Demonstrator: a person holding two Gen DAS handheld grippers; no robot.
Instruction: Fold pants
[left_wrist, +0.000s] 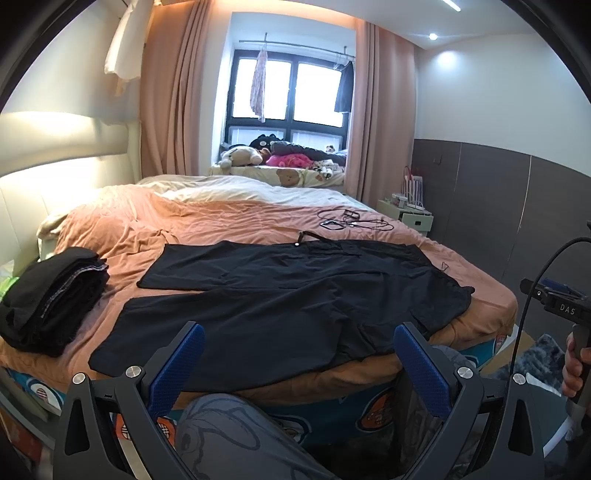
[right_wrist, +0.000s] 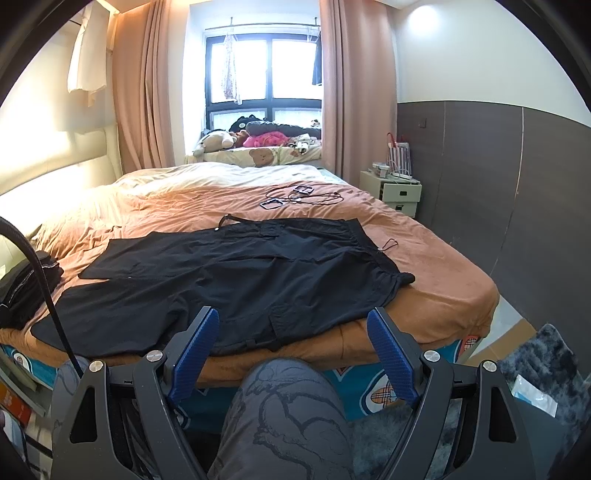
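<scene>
Black pants (left_wrist: 288, 295) (right_wrist: 236, 280) lie spread flat across the near end of the bed, waistband to the right, both legs pointing left. My left gripper (left_wrist: 299, 334) hovers open just before the bed's near edge, with nothing between its blue pads (left_wrist: 177, 369). My right gripper (right_wrist: 293, 317) is open too, held back from the bed edge near the pants' hip pocket, empty. In the left wrist view the right gripper's body (left_wrist: 561, 306) and the hand holding it show at the right edge.
A stack of folded dark clothes (left_wrist: 51, 299) (right_wrist: 26, 288) sits on the bed's left near corner. Cables and small devices (left_wrist: 351, 219) (right_wrist: 295, 195) lie farther back on the orange sheet (right_wrist: 443, 273). A person's knee in grey printed trousers (right_wrist: 284, 413) is below. A white nightstand (right_wrist: 395, 192) stands at the right.
</scene>
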